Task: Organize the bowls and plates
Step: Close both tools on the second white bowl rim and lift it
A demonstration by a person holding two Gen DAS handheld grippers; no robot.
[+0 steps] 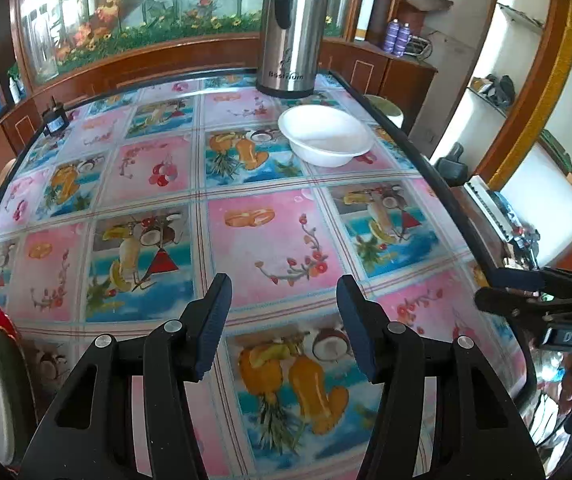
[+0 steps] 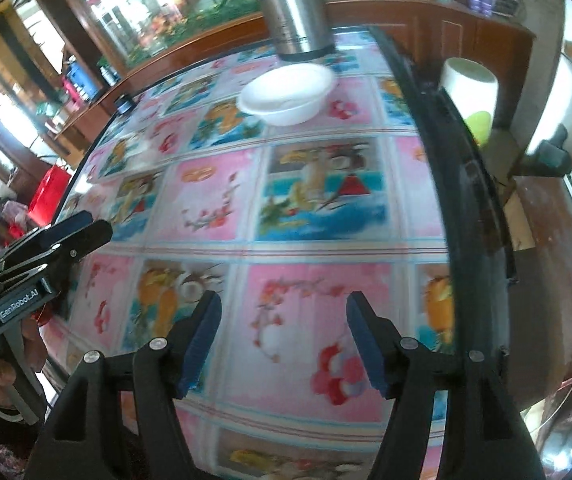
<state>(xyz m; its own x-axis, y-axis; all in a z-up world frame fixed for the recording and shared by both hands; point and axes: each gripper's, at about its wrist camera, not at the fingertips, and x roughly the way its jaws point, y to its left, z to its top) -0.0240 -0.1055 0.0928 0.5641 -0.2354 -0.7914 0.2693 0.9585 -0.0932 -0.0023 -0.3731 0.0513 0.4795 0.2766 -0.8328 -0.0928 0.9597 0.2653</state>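
left hand-held gripper (image 1: 284, 330): black arms, dark blue ribbed pads, silver screws
right hand-held gripper (image 2: 284, 344): same build; "GenRobot.AI" marking

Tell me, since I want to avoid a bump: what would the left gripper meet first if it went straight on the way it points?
Probably only the tablecloth. The open, empty left gripper points down at bare cloth; the white bowl and steel flask stand farther off, though depth is uncertain.

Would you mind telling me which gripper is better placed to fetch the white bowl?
Probably the right gripper: open, empty, on the bowl's side of the table. The left gripper, also empty, sits further left.
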